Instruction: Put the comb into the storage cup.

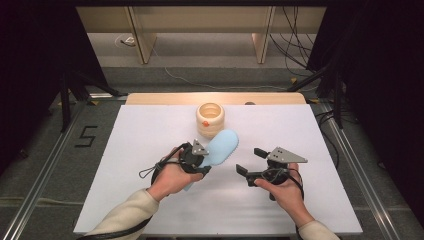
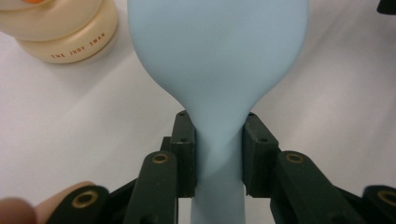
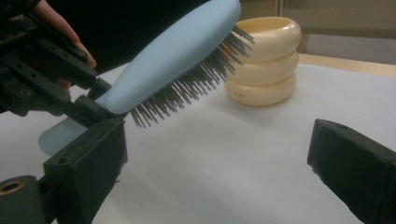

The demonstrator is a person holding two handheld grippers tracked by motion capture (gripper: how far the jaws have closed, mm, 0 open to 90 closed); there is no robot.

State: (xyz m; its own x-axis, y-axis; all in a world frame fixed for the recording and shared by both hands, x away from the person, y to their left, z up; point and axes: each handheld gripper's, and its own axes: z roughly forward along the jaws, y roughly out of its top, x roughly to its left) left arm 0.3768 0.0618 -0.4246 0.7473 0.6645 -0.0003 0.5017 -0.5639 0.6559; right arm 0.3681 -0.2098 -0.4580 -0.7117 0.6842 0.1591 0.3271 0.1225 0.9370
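Holding the light-blue hairbrush (image 1: 222, 146) by its neck, your left gripper (image 1: 202, 159) has its jaws clamped on it at centre frame in the high view, the brush's long axis running up and to the right so the head ends just beside the cream ringed holder (image 1: 210, 119), bristles facing down. Your right gripper (image 1: 248, 161) stands wide open and empty, right of centre, its jaws facing left toward the brush; the left hand (image 1: 172, 176) is the nearer. Count: one hairbrush, one holder, two grippers.
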